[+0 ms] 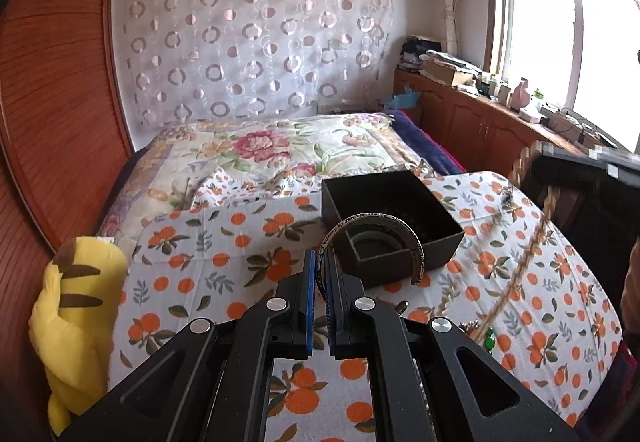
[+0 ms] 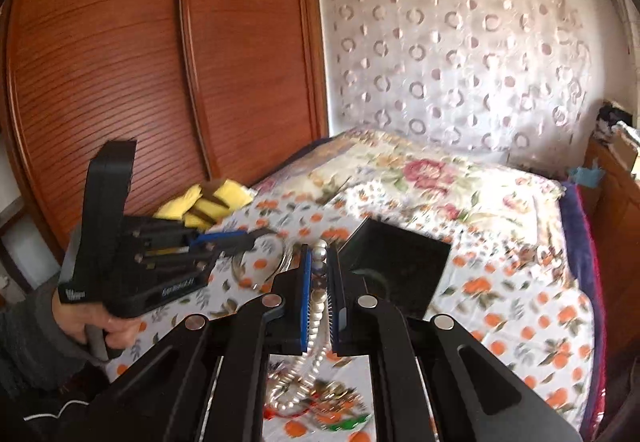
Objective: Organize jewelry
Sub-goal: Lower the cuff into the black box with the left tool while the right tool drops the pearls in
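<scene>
My left gripper [image 1: 320, 274] is shut on a silver engraved cuff bangle [image 1: 372, 222] and holds it just above the near edge of the open black jewelry box [image 1: 436, 202], which has a greenish bangle [image 1: 370, 240] inside. My right gripper [image 2: 319, 262] is shut on a pearl necklace [image 2: 316, 306]; its strand hangs down to a pile of jewelry [image 2: 320, 398] on the orange-print cloth. In the right wrist view the left gripper [image 2: 244, 238] with the bangle [image 2: 260, 254] is left of the black box [image 2: 396, 262].
A yellow plush toy [image 1: 76, 322] lies at the bed's left edge by the wooden wardrobe [image 1: 52, 82]. A beaded chain [image 1: 516, 274] and green-stone jewelry [image 1: 488, 340] lie on the cloth to the right. A cabinet [image 1: 472, 114] stands under the window.
</scene>
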`<state>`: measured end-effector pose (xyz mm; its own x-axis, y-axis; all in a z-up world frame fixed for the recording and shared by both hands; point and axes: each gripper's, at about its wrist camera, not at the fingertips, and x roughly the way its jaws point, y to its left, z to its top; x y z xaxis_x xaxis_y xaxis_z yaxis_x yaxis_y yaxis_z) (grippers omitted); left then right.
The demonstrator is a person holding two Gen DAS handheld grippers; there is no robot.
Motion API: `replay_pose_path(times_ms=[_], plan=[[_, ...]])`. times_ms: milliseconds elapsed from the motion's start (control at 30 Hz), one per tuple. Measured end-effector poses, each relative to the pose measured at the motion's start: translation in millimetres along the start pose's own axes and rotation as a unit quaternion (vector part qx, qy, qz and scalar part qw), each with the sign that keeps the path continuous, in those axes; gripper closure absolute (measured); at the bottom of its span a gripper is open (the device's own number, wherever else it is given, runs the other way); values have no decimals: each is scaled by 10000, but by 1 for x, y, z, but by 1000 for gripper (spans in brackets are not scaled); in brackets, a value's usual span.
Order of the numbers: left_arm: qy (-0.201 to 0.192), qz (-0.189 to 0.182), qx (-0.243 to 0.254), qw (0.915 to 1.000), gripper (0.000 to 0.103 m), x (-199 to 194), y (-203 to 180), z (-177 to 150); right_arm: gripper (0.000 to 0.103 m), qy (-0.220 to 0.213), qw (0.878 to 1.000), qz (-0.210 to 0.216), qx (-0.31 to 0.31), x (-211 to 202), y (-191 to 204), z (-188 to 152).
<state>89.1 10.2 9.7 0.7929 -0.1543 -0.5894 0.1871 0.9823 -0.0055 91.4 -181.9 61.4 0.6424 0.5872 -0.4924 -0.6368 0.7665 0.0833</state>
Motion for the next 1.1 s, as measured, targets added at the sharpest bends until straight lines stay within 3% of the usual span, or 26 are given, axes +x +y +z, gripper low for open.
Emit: replay_pose_path(times_ms=[233,667,833,1100], plan=[[20,-61,20,10000,99,12,-2,11,95,-322,9993,-165,-105,-12,-18,38],[193,-200,57,9996,99,60,-10,34,95,-490,9982,-230,-265,9,-61,86],[294,-219,83,9993,99,79,-13,41,95,-326,9993,-138,-140,31,-77,77],[494,-201,196,9984,99,111,-20,51,94,425,9988,195,162,88,-93,30]])
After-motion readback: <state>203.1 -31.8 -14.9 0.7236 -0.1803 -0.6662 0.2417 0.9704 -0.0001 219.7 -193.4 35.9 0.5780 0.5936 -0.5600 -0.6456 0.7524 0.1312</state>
